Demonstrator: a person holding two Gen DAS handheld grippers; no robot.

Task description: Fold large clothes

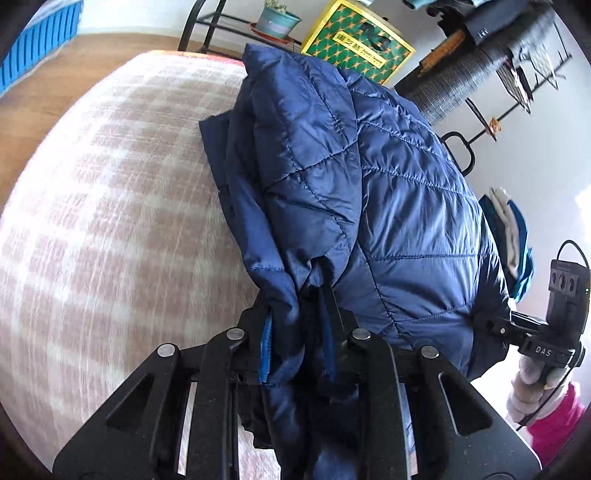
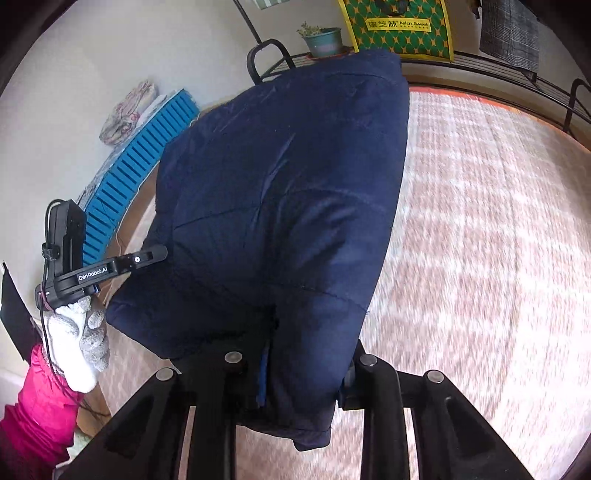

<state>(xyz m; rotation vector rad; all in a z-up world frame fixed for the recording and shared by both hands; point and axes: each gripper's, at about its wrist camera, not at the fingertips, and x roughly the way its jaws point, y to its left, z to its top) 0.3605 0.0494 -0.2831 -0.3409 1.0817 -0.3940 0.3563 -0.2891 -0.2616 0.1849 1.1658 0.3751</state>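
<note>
Jacket (image 1: 369, 192) held up over the table (image 1: 110, 221), both lower corners pinched: one between the left gripper (image 1: 299, 332) fingers, the other between the right gripper (image 2: 295, 369) fingers. Beyond the jacket, at the table's far edge, a rack (image 2: 517, 70) carrying a potted plant (image 2: 323, 38) and, just beside it, a printed bag (image 2: 399, 26). Slatted crate (image 2: 136, 177) off the table's left side, past the jacket.
</note>
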